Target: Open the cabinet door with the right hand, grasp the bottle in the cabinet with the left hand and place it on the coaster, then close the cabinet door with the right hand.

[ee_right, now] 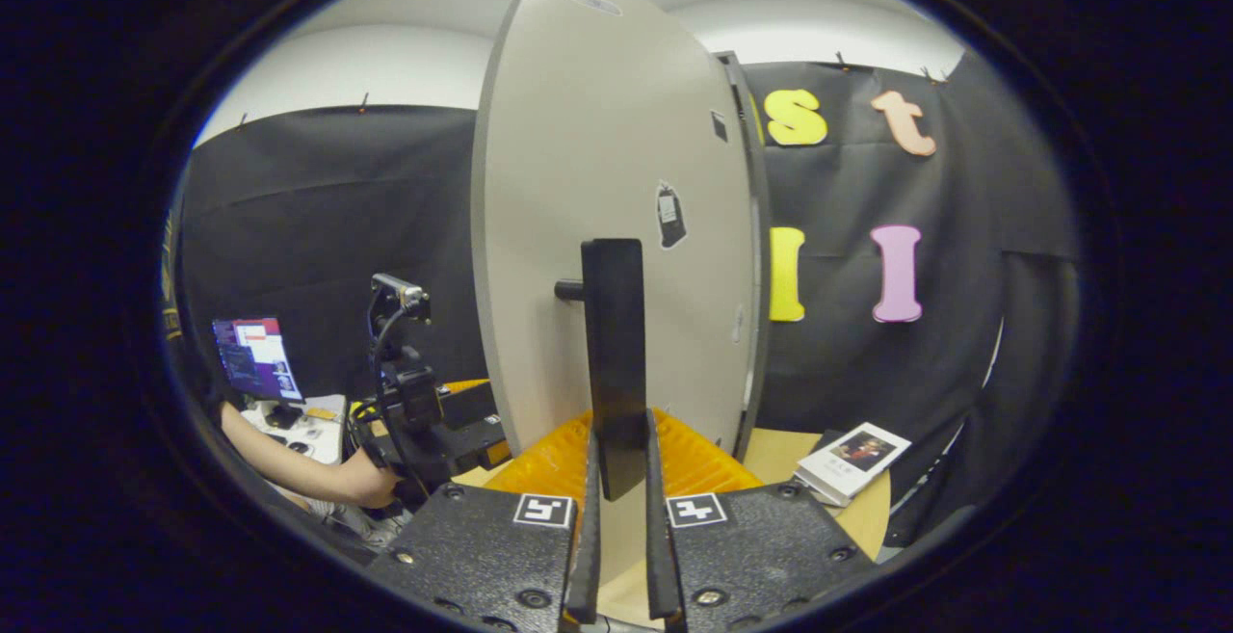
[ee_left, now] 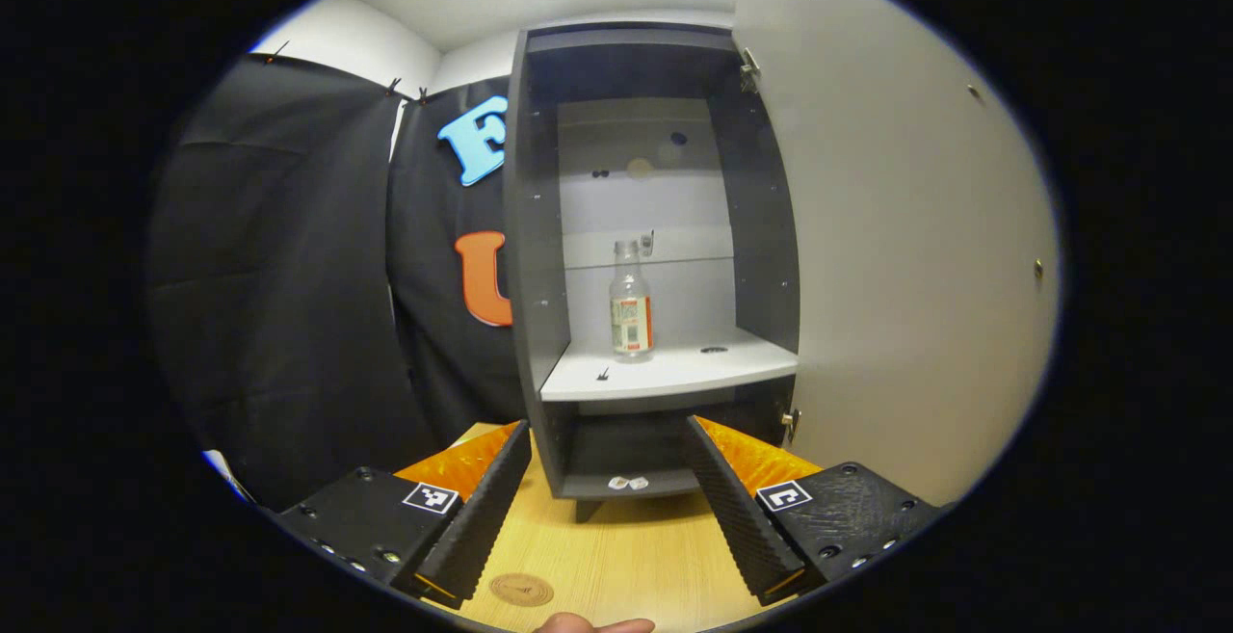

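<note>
Bottle [ee_left: 631,301]: 1, upright on middle shelf [ee_left: 669,370] of cabinet [ee_left: 539,257], 1 door [ee_left: 896,257] swung wide. Left gripper [ee_left: 609,508] spread, holding nothing, low on table [ee_left: 616,556], bottle ahead & above, well apart. 1 coaster [ee_left: 521,590] betw. its fingers. Bottle clear plastic w/ label, no cap seen. Right gripper [ee_right: 616,517] clamped on door's handle [ee_right: 615,363].

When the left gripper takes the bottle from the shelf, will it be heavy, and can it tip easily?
The bottle looks clear and empty, so it is probably light. It is tall and narrow and stands upright on the shelf, so a push near the top could tip it. Its smooth plastic wall may dent or slip in the open left gripper.
</note>
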{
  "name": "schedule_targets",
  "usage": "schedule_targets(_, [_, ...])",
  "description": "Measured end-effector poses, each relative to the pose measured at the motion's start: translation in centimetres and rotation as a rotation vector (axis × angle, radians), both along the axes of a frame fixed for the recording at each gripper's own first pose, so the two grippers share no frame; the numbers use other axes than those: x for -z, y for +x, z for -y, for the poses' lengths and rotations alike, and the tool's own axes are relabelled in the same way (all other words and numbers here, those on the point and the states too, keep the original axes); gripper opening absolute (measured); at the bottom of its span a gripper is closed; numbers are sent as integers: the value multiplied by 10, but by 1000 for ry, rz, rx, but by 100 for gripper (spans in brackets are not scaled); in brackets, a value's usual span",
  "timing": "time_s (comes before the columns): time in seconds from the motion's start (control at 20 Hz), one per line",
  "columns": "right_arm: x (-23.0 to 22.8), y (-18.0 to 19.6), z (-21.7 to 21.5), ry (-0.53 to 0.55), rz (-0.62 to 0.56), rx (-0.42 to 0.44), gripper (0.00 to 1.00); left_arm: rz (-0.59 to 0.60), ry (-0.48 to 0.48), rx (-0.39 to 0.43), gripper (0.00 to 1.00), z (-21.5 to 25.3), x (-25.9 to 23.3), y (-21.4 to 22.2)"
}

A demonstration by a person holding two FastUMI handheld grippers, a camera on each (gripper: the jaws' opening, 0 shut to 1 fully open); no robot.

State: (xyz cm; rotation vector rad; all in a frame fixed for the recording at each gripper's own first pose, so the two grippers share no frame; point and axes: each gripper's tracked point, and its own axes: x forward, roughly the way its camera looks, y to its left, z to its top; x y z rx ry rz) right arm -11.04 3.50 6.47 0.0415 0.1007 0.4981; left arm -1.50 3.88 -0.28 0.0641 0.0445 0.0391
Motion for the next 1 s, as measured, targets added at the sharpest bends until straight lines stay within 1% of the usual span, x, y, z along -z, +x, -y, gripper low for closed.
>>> schedule_targets(0.15, [1, 9, 19, 31, 1, 121, 21, 50, -2, 39, 96, 15, -20, 37])
schedule_targets(0.2, [2, 13, 30, 29, 10, 165, 21, 64, -5, 48, 100, 18, -28, 51])
schedule_targets(0.25, [2, 16, 38, 29, 15, 206, 21, 74, -4, 49, 96, 18, -34, 66])
schedule_targets(0.3, [1, 15, 41, 43, 14, 225, 20, 79, -8, 52, 96, 18, -37, 82])
schedule_targets(0.35, [0, 13, 35, 62, 8, 216, 17, 74, -14, 52, 96, 18, -36, 99])
schedule_targets(0.45, [-1, 10, 31, 76, 15, 211, 17, 54, -15, 23, 96, 10, -29, 135])
schedule_targets(0.5, [-1, 12, 35, 81, 20, 222, 17, 46, -22, 11, 96, 9, -27, 149])
schedule_targets(0.55, [-1, 13, 38, 82, 21, 246, 17, 43, -31, 8, 96, 6, -26, 165])
schedule_targets(0.65, [-1, 14, 54, 91, 33, 351, 18, 28, -43, 7, 96, 3, -25, 192])
schedule_targets(0.75, [-2, 11, 69, 133, 40, 440, 52, 15, -38, 7, 96, 1, -20, 219])
schedule_targets(0.8, [1, 14, 71, 158, 43, 466, 68, 16, -28, 2, 96, 0, -20, 231])
schedule_targets(0.9, [2, 7, 75, 193, 33, 499, 100, 29, 3, -10, 96, -3, -24, 253])
schedule_targets(1.0, [3, 5, 75, 207, 31, 522, 100, 39, 9, -29, 96, -4, -27, 269])
